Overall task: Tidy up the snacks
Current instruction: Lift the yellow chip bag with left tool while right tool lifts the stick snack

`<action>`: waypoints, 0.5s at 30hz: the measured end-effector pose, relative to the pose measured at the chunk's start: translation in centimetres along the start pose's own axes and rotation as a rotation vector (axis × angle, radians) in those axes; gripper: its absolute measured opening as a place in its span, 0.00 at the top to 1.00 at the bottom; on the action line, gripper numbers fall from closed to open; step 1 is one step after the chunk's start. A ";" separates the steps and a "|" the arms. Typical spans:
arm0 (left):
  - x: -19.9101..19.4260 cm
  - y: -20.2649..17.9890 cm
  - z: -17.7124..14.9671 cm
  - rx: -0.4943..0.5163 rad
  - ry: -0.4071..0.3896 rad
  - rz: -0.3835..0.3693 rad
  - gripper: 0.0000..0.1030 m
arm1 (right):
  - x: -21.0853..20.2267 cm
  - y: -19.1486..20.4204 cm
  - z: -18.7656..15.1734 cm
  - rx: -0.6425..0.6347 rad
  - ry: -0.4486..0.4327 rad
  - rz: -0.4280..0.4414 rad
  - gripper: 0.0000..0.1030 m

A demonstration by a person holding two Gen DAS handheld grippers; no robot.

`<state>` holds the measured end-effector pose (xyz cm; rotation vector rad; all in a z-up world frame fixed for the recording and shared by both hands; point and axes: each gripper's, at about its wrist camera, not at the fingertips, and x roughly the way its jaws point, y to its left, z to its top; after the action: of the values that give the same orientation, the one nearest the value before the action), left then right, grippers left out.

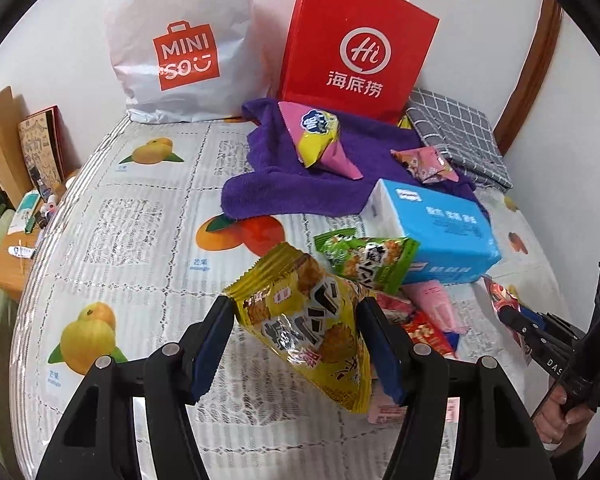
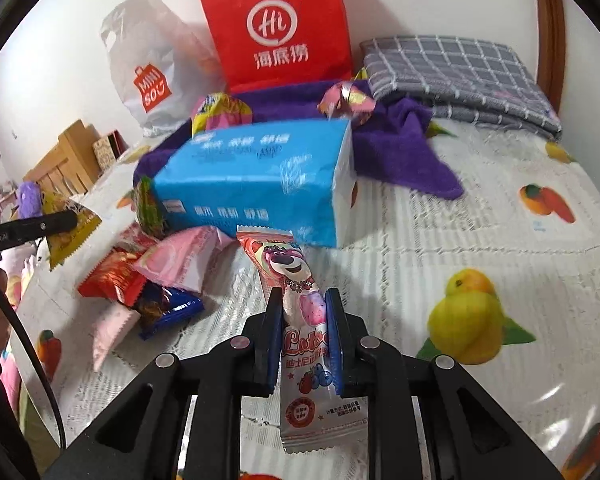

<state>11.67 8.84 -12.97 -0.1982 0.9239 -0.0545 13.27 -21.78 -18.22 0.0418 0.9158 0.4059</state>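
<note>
- While clamped on the yellow snack packet [image 1: 308, 320], the left gripper [image 1: 296, 316] holds it above the table [image 1: 140, 208].
- The right gripper [image 2: 303, 312] is clamped on the pink bear-print packet [image 2: 300, 300]; the blue tissue pack [image 2: 260, 176] lies just ahead.

Red paper bag [image 1: 356, 44], purple towel [image 1: 268, 188], grey checked cloth [image 2: 456, 72]

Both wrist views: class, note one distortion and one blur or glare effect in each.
Left wrist view: fisheye bends the table edge; yellow packet shows glare. Right wrist view: the dark round border crops the corners; tissue box print looks smeared.
</note>
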 end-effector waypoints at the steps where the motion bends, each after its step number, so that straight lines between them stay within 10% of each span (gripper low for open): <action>1: -0.1 -0.1 0.0 -0.003 -0.001 -0.002 0.39 | -0.4 0.0 0.1 0.000 -0.007 0.003 0.81; 15: -1.5 -2.8 1.2 0.015 -0.037 -0.023 0.39 | -3.6 1.8 1.9 -0.057 -0.083 0.025 0.81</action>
<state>11.81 6.47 -10.56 -0.1957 0.8838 -0.0787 12.22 -21.18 -13.91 0.0180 0.8225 0.4500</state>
